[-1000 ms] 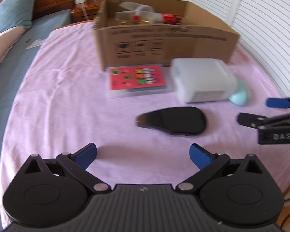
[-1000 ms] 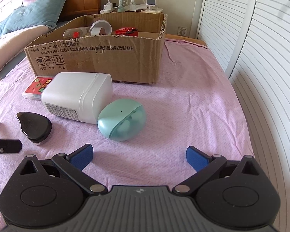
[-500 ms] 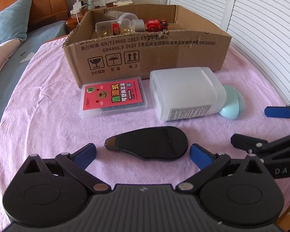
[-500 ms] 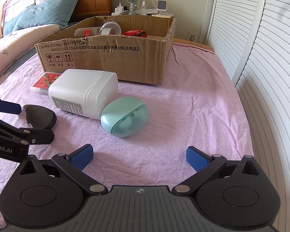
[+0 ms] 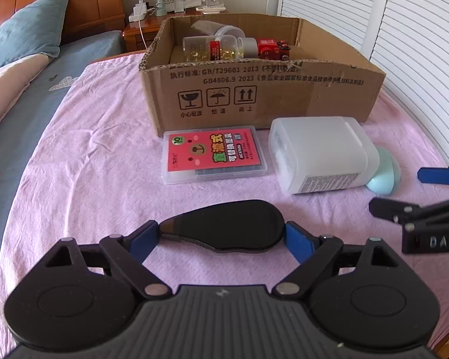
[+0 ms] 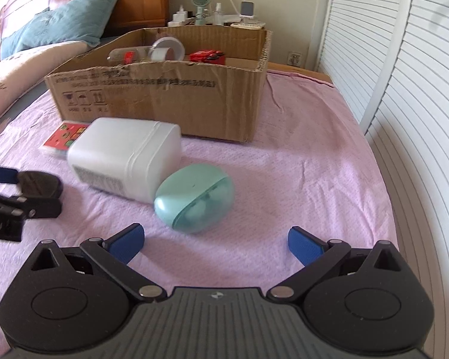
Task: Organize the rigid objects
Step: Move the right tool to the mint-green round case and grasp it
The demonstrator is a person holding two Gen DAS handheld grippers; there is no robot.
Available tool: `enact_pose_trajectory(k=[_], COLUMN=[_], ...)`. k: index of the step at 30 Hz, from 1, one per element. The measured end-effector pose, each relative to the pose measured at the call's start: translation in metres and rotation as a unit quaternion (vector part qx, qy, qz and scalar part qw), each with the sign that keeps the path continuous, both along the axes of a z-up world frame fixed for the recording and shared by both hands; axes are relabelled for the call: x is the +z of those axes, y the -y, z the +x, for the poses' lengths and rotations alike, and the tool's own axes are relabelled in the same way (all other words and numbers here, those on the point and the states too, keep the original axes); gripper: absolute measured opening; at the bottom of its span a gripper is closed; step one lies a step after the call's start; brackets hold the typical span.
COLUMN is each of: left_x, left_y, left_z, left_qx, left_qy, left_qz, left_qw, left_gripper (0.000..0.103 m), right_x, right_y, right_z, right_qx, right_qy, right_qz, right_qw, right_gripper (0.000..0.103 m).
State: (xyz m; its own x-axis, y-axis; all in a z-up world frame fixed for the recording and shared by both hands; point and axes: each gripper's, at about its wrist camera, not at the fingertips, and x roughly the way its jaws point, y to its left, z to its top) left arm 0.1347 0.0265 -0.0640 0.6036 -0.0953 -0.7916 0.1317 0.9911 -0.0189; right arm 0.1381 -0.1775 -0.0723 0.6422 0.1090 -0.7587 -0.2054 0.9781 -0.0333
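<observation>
On the pink cloth (image 5: 89,161): one cardboard box (image 5: 263,98), one flat card case (image 5: 214,155), one white plastic container (image 5: 320,152), one mint-green oval case (image 6: 194,197), one black teardrop-shaped object (image 5: 230,227). Inside the box: one clear pill bottle (image 5: 212,48), one clear tub (image 5: 215,30), one red toy vehicle (image 5: 272,49). Grippers: two, namely left gripper (image 5: 221,240) and right gripper (image 6: 215,243).

1. Pink cloth (image 5: 98,161), finely dotted weave
2. Brown cardboard box (image 5: 284,98) with black print
3. Glossy black case (image 5: 227,227)
4. Clear card box (image 5: 214,155), pink-red label, green and yellow characters
5. Milky white container (image 5: 320,152)
6. Mint green case (image 6: 194,197)
7. Blue pads (image 6: 127,242) on black grippers
</observation>
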Motion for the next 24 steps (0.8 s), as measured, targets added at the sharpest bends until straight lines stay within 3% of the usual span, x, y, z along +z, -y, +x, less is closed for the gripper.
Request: enact_pose_trajectory(k=[13, 18, 24], left_x=[0.000, 0.000, -0.001], left_y=[-0.001, -0.001, -0.001], left_z=[0.000, 0.000, 0.000], left_qx=[-0.003, -0.003, 0.005], left_qy=[0.003, 0.003, 0.003], left_qz=[0.000, 0.001, 0.002], left_qw=[1.0000, 1.0000, 1.0000], left_gripper=[0.089, 0.090, 0.094], right_x=[0.002, 0.004, 0.002], right_y=[0.034, 0.022, 0.010], right_z=[0.009, 0.012, 0.020], right_qx=[-0.069, -0.024, 0.022], right_qy=[-0.006, 0.006, 0.022], right_qz=[0.000, 0.015, 0.004], right_qw=[0.998, 1.000, 1.000], right_gripper=[0.103, 0.103, 0.085])
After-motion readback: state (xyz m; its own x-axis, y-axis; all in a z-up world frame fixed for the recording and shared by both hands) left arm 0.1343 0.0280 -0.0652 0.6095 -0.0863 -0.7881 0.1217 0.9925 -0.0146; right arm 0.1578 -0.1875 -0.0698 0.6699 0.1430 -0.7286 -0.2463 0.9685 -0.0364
